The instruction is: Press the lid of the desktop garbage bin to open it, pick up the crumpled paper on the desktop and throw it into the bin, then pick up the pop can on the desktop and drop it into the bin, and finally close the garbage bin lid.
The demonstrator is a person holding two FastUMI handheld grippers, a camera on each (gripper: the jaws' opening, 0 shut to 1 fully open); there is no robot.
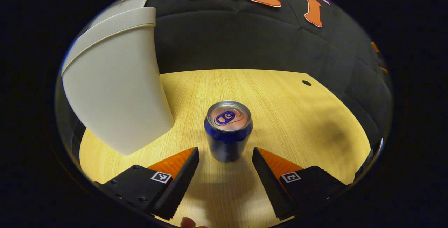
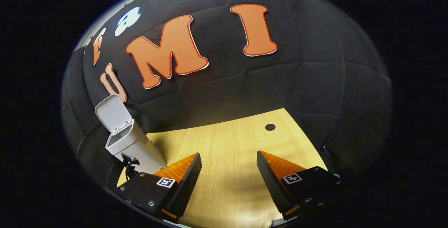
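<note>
In the left gripper view, the garbage bin [image 1: 115, 81] rises at the left, a pale grey body standing on the wooden desktop [image 1: 297, 123], its rim near the top of the picture. To the right of it, and apart from it, the pop can [image 1: 228, 130] stands upright on the desk, blue-sided with a silver top and its pull tab facing up. The left gripper [image 1: 225, 152] sits low before the can with its jaws spread wide; the can stands just ahead of the gap between the two fingertips, and neither finger touches it. Farther right, a small dark hole [image 1: 306, 83] marks the desktop near the back edge.

In the right gripper view, the bin shows far off at the left with its lid [image 2: 112, 113] tipped up and open above the body. The right gripper [image 2: 229, 159] hangs over bare wood, its jaws likewise wide apart and holding nothing.
</note>
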